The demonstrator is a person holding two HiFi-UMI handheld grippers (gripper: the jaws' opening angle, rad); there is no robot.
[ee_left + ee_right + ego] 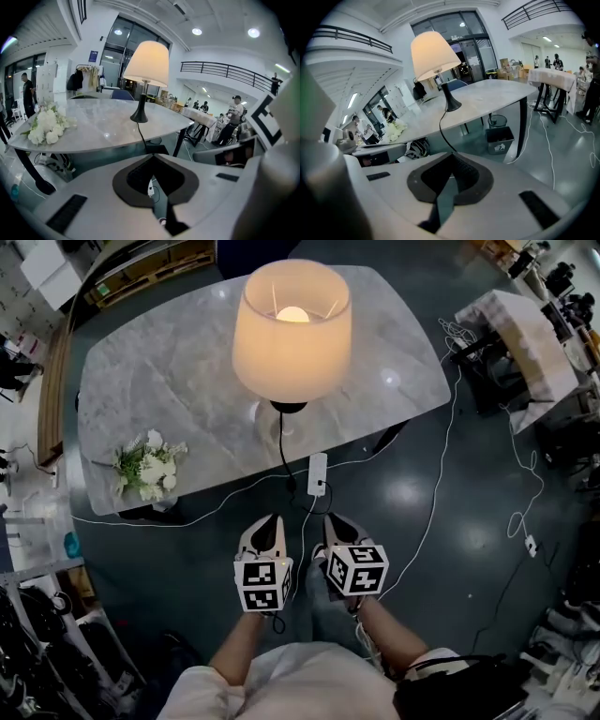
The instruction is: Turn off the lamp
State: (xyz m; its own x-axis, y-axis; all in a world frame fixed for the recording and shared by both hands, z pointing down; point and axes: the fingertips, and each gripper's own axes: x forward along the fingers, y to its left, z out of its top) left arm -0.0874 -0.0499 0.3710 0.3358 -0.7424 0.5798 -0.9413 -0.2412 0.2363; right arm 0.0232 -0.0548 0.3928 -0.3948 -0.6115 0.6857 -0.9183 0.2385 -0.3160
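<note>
Left gripper [274,519] and right gripper [331,519] are both closed and empty. The lit lamp [292,329] stands ahead on the table [169,381]. Its white switch [317,474] dangles just beyond my tips, probably light and loose, so I'd pinch there.

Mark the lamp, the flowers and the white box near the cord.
lamp [292,329], head view, on the lit shade.
flowers [150,465], head view, on the white blooms.
white box [317,474], head view, on its top face.
</note>
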